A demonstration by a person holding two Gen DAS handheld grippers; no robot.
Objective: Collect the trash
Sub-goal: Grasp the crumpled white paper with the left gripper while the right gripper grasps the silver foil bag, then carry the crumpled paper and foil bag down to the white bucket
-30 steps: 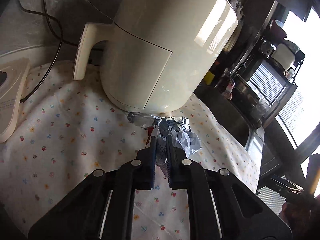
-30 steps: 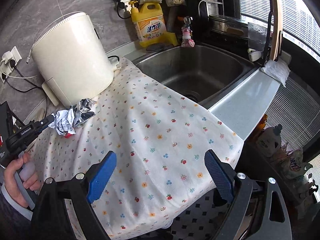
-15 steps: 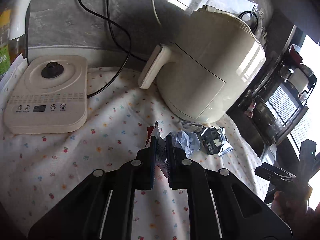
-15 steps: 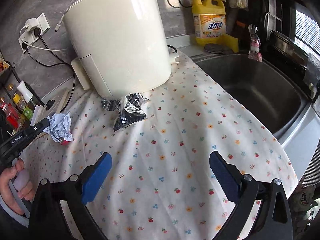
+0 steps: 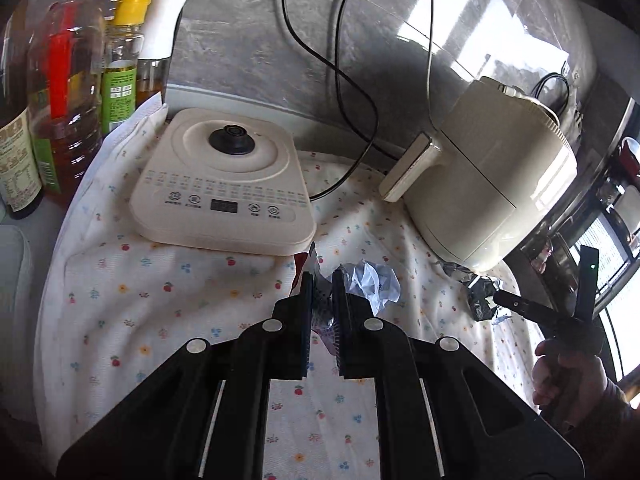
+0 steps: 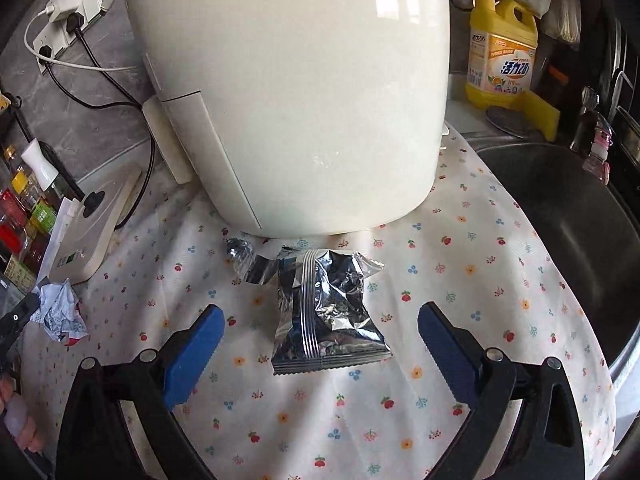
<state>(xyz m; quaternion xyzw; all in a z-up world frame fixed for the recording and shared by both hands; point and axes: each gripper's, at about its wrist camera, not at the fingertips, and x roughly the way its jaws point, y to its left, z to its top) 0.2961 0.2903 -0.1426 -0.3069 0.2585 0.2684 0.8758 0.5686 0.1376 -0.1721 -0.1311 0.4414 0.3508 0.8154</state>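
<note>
My left gripper (image 5: 321, 284) is shut on a crumpled white and red wrapper (image 5: 374, 284), held just above the flowered cloth (image 5: 160, 320); the same wrapper (image 6: 60, 312) shows at the left edge of the right wrist view. A silver foil snack bag (image 6: 326, 312) lies flat on the cloth in front of the cream air fryer (image 6: 296, 92). My right gripper (image 6: 320, 324) hovers over that bag, wide open, one blue pad on each side and neither touching it. In the left wrist view the foil bag (image 5: 482, 294) lies dark at the fryer's foot.
A flat cream appliance base (image 5: 224, 184) sits left of the fryer, with oil bottles (image 5: 68, 92) beyond it. Black cords (image 5: 344, 80) run up the grey wall. The steel sink (image 6: 568, 232) opens on the right, a yellow detergent bottle (image 6: 500, 52) behind it.
The left gripper carried the crumpled wrapper leftward away from the fryer and the foil bag. The right gripper swung in toward the fryer and now straddles the foil bag.
</note>
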